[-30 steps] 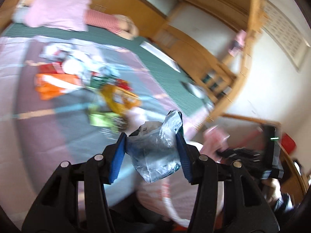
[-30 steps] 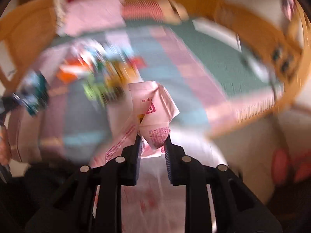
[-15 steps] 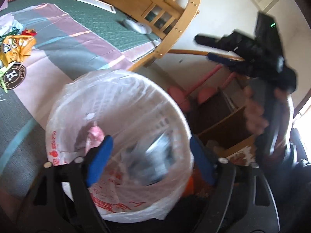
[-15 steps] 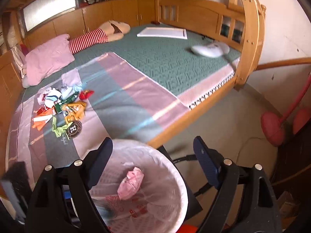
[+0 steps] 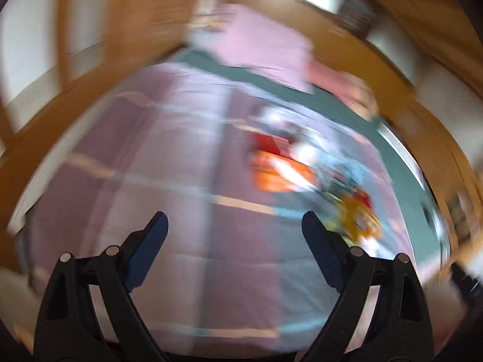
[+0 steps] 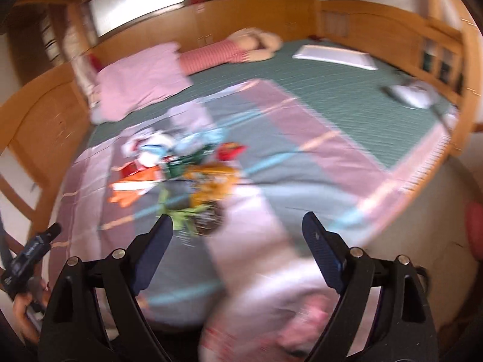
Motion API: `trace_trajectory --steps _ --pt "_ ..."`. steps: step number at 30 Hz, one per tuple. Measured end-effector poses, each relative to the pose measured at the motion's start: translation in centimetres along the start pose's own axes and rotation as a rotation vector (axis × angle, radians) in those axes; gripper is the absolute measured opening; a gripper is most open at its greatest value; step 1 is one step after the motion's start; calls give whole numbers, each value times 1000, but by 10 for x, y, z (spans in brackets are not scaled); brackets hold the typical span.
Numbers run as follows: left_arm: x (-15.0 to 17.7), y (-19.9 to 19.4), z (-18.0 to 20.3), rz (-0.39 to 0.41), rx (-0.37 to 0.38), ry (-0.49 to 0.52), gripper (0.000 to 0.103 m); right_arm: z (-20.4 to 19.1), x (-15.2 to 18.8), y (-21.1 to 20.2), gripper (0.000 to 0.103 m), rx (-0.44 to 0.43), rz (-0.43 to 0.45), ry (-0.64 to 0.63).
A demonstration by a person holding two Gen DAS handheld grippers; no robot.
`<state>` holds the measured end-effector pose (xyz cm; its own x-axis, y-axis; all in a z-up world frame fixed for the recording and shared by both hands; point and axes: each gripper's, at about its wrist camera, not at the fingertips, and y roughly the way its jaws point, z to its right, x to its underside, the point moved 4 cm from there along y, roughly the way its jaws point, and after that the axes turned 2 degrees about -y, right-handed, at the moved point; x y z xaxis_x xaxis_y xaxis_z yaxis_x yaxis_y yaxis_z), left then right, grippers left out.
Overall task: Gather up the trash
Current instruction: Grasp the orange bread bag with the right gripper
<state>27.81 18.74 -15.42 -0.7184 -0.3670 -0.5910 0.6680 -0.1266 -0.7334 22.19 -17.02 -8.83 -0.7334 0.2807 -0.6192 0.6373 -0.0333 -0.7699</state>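
The trash pile (image 6: 181,175) of bright wrappers lies on the pink-and-grey blanket (image 6: 302,138) mid-bed, beyond the bag-lined bin (image 6: 271,316) at the bed's near edge. The left gripper (image 5: 234,226) is opening with nothing between its fingers, and the right gripper (image 6: 237,229) is spread wide and empty. Best to slow each reach, single out one wrapper and close squarely on it; blur leaves every label and the bag's red print unreadable.

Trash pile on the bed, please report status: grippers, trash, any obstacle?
Left gripper opening, empty. Right gripper open, empty. Trash pile on the blanket, untouched. Lined bin below right gripper. Nothing in the way.
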Motion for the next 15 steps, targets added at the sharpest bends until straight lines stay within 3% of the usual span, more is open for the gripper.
trace_trajectory --steps 3,9,10,11,13,15 --pt "-5 0 -25 -23 -27 -97 91 -58 -2 65 86 -36 -58 -68" --pt "-1 2 -37 -83 -3 -114 92 -121 9 180 77 160 -194 -308" --pt "-4 0 -40 -83 -5 -116 92 -122 13 190 70 169 -218 -321" --pt "-4 0 -46 -84 -4 -121 92 -122 17 200 48 172 -252 -323" --pt "-5 -2 -53 -88 -2 -156 93 -124 26 211 25 129 -313 -292" --pt "-8 -1 -64 -84 -11 -213 93 -135 28 204 24 46 -315 -256"
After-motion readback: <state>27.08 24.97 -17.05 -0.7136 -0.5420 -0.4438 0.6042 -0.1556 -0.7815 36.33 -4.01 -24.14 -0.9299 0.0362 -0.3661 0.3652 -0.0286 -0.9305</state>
